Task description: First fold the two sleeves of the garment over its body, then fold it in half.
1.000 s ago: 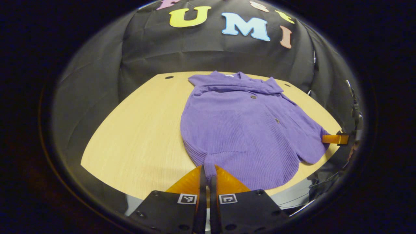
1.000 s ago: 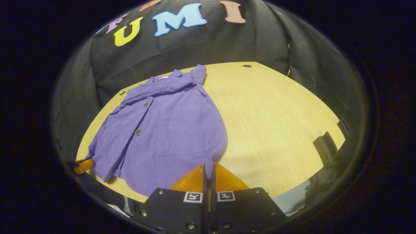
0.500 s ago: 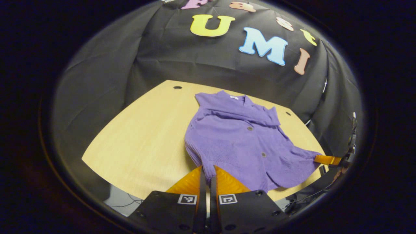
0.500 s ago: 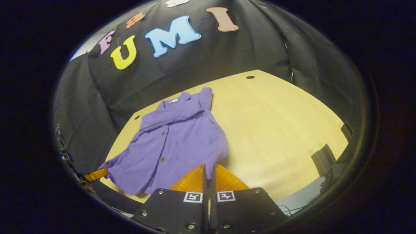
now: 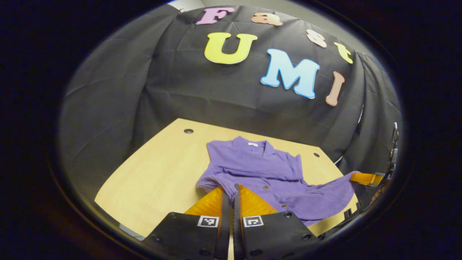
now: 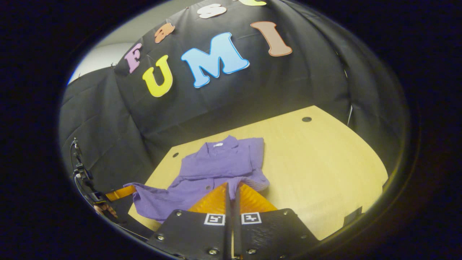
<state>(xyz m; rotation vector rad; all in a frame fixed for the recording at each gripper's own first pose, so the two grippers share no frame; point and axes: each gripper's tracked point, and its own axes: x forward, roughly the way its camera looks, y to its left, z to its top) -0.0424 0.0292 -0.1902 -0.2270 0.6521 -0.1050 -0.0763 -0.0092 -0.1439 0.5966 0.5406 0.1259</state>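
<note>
Left gripper view: I see the purple garment (image 5: 252, 166) on the wooden table (image 5: 158, 180), collar toward 12 o'clock, long axis running 12 to 6. Its neck label is unreadable. My left gripper (image 5: 231, 191) pinches the hem's corner; my right gripper (image 6: 232, 187) clamps the opposite corner, both raised.

We lift the garment's (image 5: 260, 173) hem higher off the worktop (image 5: 158, 173) than a second ago and carry it toward the collar; the left gripper (image 5: 231, 193) and right gripper (image 6: 231, 190) rise with it.
</note>
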